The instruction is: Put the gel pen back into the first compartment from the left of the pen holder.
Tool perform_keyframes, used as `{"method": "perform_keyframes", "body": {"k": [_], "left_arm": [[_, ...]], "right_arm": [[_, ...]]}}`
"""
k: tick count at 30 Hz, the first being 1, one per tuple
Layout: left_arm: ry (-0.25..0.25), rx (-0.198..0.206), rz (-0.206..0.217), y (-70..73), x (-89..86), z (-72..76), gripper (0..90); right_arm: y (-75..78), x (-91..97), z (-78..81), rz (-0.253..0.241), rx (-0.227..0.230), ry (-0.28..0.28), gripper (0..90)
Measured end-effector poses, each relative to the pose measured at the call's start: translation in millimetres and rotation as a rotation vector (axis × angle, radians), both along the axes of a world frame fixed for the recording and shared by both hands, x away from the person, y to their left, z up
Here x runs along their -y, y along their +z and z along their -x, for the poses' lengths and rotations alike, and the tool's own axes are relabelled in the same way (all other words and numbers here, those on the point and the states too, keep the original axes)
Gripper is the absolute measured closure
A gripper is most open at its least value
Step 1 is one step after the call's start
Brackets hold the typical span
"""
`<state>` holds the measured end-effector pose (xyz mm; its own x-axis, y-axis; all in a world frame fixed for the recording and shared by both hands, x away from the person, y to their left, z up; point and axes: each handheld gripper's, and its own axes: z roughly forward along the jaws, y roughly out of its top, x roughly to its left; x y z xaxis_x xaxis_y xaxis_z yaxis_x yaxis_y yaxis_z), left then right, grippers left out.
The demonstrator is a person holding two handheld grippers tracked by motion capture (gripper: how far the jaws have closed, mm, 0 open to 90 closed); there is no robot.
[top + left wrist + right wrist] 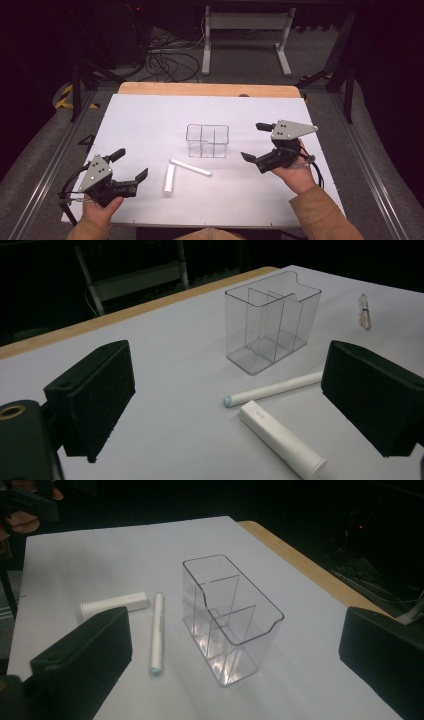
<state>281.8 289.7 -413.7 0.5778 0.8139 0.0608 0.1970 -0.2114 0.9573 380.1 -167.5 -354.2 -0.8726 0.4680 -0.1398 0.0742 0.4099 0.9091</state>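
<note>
Both my grippers hang empty with jaws wide apart, left gripper [131,165] at the near left corner, right gripper [254,141] just right of the clear organizer [207,140]. Nearest me on the white table [140,120] lie the thick white tube [169,179] and, just beyond it, the thin white pen [190,167], apart from each other and near the organizer's front; both look light, stiff and smooth, likely to roll, so I'd pinch each across its middle. The organizer looks like light, brittle plastic that could slide or tip if bumped; nothing blocks the way.
</note>
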Motion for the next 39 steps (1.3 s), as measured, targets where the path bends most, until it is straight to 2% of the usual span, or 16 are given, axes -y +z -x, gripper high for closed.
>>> {"method": "perform_keyframes", "body": {"k": [1, 6, 10, 13, 15, 22, 28, 39], "left_arm": [[-0.002, -0.003, 0.000, 0.4, 0.2, -0.4, 7.8], [-0.012, -0.015, -0.005, 1.9, 2.5, -0.3, 7.9], [-0.016, -0.019, -0.011, 4.0, 3.9, -0.7, 7.9], [-0.021, -0.027, -0.004, 5.7, 4.6, -2.0, 7.9], [-0.026, -0.032, 0.002, 6.6, 5.9, -2.6, 8.0], [-0.036, -0.037, -0.016, 11.8, 12.0, -3.7, 8.7], [-0.050, -0.028, -0.049, 18.5, 19.4, -3.5, 9.0], [-0.075, -0.060, -0.037, 24.9, 30.3, -14.6, 9.4]], "right_arm": [[0.0, 0.0, 0.0, 0.000, 0.000, 0.000, 0.6], [-19.9, 16.6, 10.2, -0.025, -0.027, -0.044, 0.0], [-26.1, 23.5, 13.1, -0.016, -0.050, -0.060, 0.0], [-33.5, 31.8, 18.5, -0.050, -0.055, -0.079, 0.0], [-38.1, 34.3, 21.3, -0.055, -0.058, -0.088, 0.0], [-54.5, 38.6, 31.2, -0.046, -0.077, -0.110, 0.0], [-62.7, 43.7, 35.8, -0.047, -0.081, -0.128, 0.0], [-74.9, 54.6, 35.0, -0.057, -0.096, -0.152, 0.5]]}}
